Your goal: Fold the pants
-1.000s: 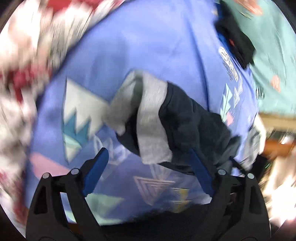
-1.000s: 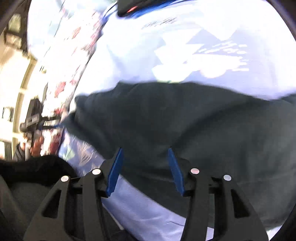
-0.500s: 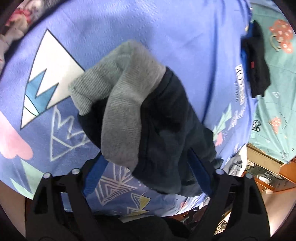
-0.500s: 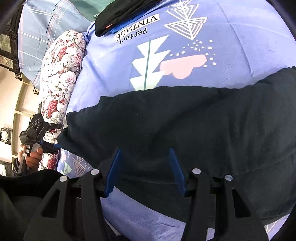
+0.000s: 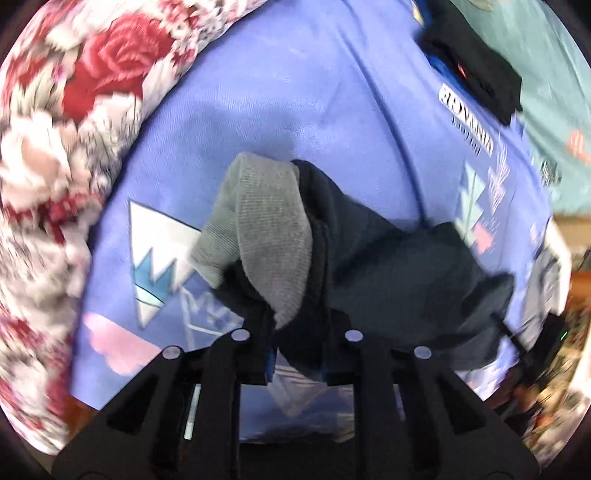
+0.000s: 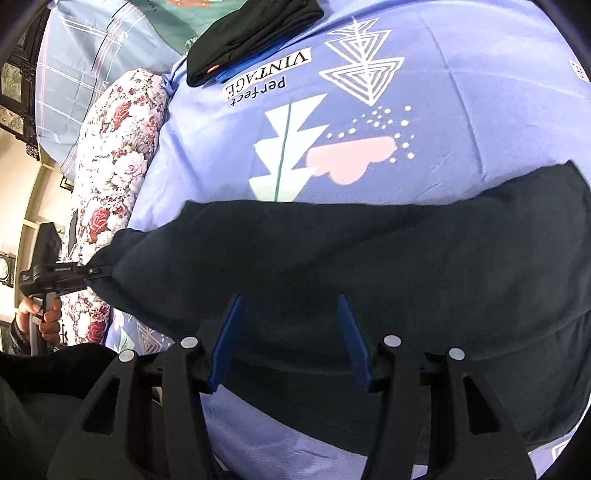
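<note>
Dark pants (image 6: 369, 266) lie stretched across a blue patterned bedsheet (image 6: 424, 74). In the left wrist view my left gripper (image 5: 295, 354) is shut on the pants' leg end (image 5: 388, 273), where a grey ribbed cuff (image 5: 266, 229) folds over. The leg end is lifted off the sheet. In the right wrist view my right gripper (image 6: 288, 339) is open, its blue pads straddling the near edge of the pants without pinching. The left gripper (image 6: 55, 275) also shows at the far left of that view, holding the pants' end.
A floral pillow (image 6: 118, 166) lies along the left side of the bed. A folded black garment (image 6: 251, 33) rests on a blue one at the far edge of the sheet. A teal patterned cover (image 5: 554, 92) lies beyond.
The left gripper has closed on the pants' leg end and pulled it up. The right gripper stays open over the pants' edge.
</note>
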The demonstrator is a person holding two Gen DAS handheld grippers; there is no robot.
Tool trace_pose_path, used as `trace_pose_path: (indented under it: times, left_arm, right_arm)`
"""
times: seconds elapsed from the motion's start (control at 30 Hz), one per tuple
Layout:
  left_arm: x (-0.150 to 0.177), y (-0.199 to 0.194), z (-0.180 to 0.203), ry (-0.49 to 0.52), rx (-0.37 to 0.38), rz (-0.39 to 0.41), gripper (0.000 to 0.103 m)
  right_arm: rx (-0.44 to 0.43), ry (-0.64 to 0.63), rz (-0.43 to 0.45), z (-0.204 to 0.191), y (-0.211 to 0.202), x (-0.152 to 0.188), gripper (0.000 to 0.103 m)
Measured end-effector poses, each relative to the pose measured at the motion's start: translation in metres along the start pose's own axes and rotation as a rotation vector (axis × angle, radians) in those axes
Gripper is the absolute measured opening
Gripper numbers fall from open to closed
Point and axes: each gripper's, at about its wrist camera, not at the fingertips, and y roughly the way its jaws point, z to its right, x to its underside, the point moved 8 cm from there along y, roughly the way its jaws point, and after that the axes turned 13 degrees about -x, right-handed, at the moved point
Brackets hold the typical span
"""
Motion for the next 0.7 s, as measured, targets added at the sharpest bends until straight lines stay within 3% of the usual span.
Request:
trace_pose_path:
  times: [0.07,0.13,0.27,0.37,0.4,0.43,0.5,0.6,0.7]
  left_arm:
    - [0.002,0.019,-0.003,0.043,-0.055,-0.025,0.024]
    - [0.006,0.049,-0.007,0.101,-0.144,-0.051,0.039]
    - [0.006,0.060,-0.008,0.045,-0.084,-0.056,0.050]
    - [0.004,0.048,-0.013,0.051,-0.045,-0.064,0.059]
    - [0.002,0.041,-0.022,0.051,-0.078,-0.055,0.076]
    - [-0.003,0.033,-0.029,0.044,-0.116,-0.020,0.082]
    - [-0.014,0.014,-0.041,0.026,-0.142,0.056,0.082]
    - [-0.023,-0.001,-0.049,-0.006,-0.124,0.085,0.084]
    - [-0.023,0.005,-0.051,0.001,-0.168,0.085,0.086]
  right_arm:
    - [0.029,0.015,-0.011,0.006,0.002,0.002,0.053]
    - [0.069,0.038,-0.033,0.016,0.006,0.006,0.053]
    - [0.121,0.103,-0.037,0.035,0.001,0.014,0.054]
    - [0.122,0.161,0.045,0.050,-0.026,0.014,0.058]
    - [0.135,0.190,0.081,0.059,-0.039,0.013,0.058]
    - [0.150,0.223,0.116,0.068,-0.051,0.013,0.058]
    - [0.183,0.324,0.206,0.096,-0.080,0.016,0.058]
    - [0.190,0.458,0.308,0.130,-0.111,0.023,0.058]
    - [0.145,0.544,0.391,0.149,-0.127,0.025,0.058]
